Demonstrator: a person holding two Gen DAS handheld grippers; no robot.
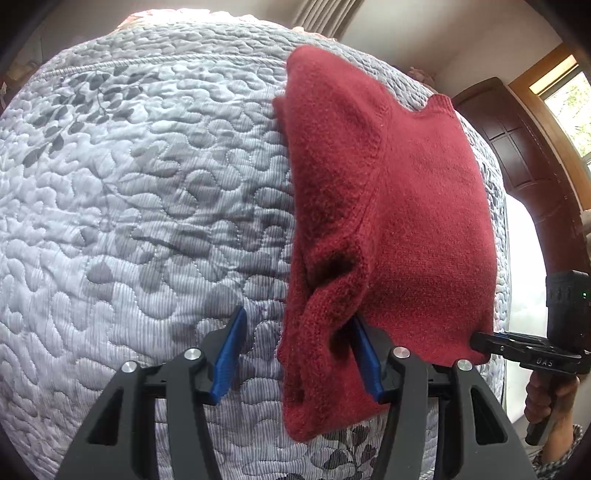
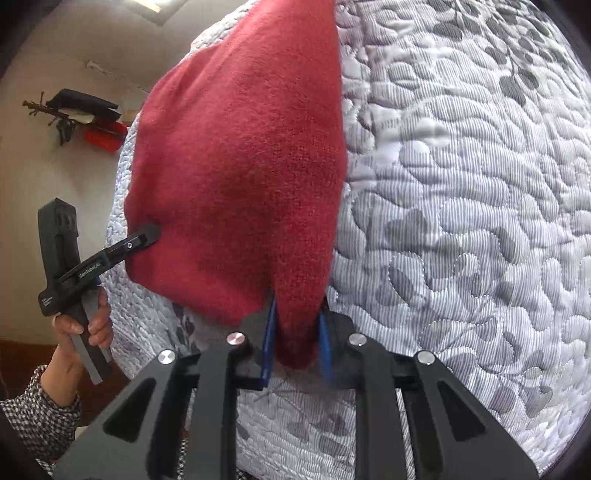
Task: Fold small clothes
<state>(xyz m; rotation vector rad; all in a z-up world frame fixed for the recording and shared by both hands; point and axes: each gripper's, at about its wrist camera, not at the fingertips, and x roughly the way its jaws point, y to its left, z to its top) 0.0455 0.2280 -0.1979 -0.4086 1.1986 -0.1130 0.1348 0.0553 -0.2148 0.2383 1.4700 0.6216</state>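
We're in a home bedroom here. A bed [image 1: 147,184] fills the view, spread with a grey-white quilted cover [image 2: 461,221] printed with dark leaves. Beyond it, dark wooden panelled furniture [image 1: 517,155] stands by a wood-framed window [image 1: 565,99] showing daylight, with pleated curtains [image 1: 325,14] hanging above. On the plain pale wall, a hook rack [image 2: 62,114] carries dark items and something red.

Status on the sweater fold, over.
Left gripper open around near edge of red sweater. Right gripper shut on its corner. Lies on quilt, nothing in the way.
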